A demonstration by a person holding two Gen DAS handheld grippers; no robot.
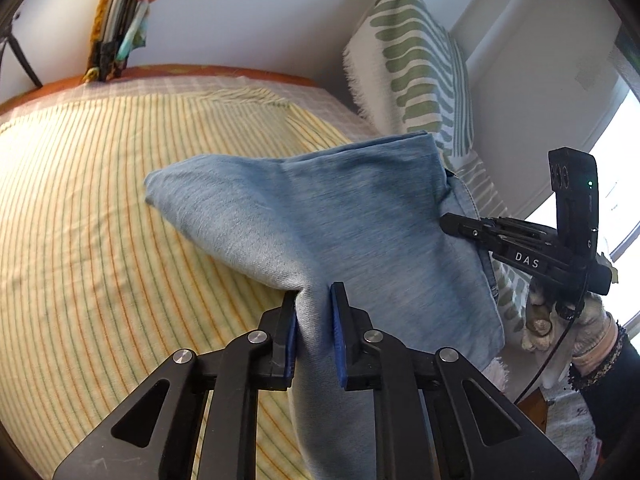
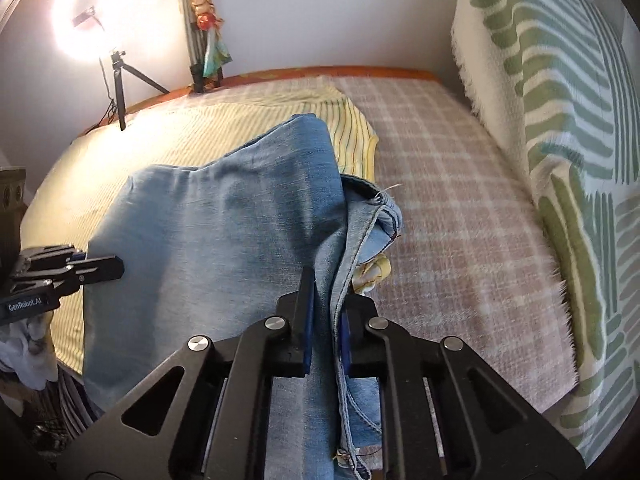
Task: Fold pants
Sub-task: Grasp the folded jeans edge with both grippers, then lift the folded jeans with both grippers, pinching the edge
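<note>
One ring light (image 2: 86,12) stands past the bed's (image 2: 460,184) far left corner. One pair of pants (image 1: 320,216), pale denim, lies mid-bed on a striped sheet (image 1: 100,208), its near edge lifted. The left gripper (image 1: 314,308) is clenched on one bunch of it; the right gripper (image 2: 326,296) pinches the seam. Two leaf-print pillows (image 2: 560,128) line the right edge.

free: striped bedspread (image 1: 100,200) left | blocked: patterned cushion (image 2: 560,120) right, wall behind
</note>
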